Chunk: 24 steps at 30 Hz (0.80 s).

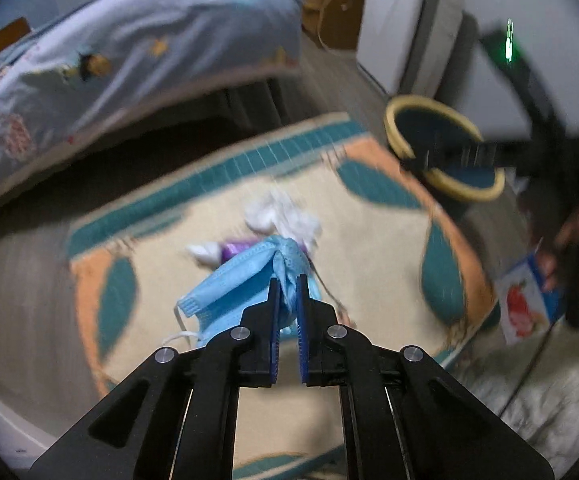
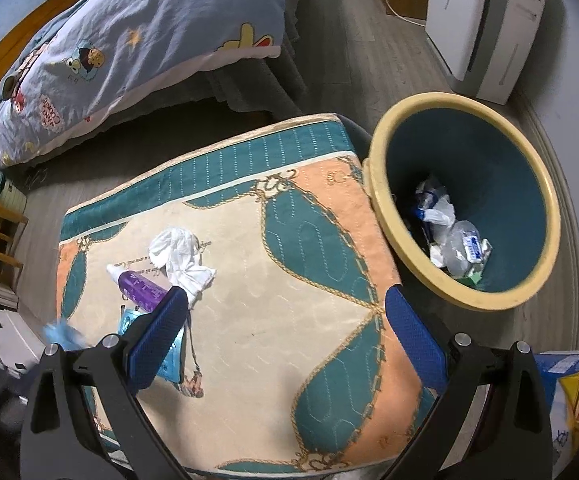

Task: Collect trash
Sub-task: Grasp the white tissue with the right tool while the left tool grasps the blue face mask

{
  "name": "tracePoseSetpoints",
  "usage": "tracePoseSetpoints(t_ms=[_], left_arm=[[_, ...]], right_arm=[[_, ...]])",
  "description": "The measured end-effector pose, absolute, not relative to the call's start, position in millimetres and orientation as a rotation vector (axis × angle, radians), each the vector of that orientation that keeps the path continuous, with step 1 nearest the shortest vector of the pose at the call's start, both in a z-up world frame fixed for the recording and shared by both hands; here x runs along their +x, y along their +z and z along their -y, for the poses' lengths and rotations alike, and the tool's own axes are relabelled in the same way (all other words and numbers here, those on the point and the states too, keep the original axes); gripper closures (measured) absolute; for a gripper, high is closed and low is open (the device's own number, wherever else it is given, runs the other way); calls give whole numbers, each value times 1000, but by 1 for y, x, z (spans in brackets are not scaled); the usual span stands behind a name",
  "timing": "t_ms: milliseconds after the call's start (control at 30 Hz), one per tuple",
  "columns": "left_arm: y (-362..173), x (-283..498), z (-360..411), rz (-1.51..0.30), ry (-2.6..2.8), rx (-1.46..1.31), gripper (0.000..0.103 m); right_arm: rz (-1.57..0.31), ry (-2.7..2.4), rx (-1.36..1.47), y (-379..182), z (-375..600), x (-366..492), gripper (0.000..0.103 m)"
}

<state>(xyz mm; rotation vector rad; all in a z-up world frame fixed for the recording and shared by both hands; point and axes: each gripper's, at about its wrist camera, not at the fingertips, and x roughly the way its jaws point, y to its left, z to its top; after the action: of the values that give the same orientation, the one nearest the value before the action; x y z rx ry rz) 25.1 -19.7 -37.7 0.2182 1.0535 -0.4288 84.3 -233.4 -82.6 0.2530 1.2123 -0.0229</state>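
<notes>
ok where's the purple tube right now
The purple plastic tube lies on the patterned rug, left side of the right wrist view, beside the crumpled white tissue.

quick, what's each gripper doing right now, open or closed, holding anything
Left gripper: closed on the blue face mask.
Right gripper: open, holding nothing.

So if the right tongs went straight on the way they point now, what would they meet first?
Probably the bare cream, teal and orange patterned rug: the open right tongs frame it, with the crumpled white tissue off to their left. Depth is unclear.
</notes>
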Motion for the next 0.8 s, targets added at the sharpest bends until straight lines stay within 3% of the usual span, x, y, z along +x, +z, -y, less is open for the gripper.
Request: tracePoseSetpoints(t_ms=[167,500,633,800], left_arm=[[-18,47,4,-997,-385,228,95],[-41,85,-29,-1005,-297,66,95],[-44,97,-34,-1004,-286,44,95],[-50,104,-34,-1023,-289,47,95]], right_arm=[[-1220,8,215,-93,213,98,6],[-1255,78,111,-127,169,132,8],[-1290,100,147,-146,158,144,17],[-1347,129,200,-173,143,153,35]])
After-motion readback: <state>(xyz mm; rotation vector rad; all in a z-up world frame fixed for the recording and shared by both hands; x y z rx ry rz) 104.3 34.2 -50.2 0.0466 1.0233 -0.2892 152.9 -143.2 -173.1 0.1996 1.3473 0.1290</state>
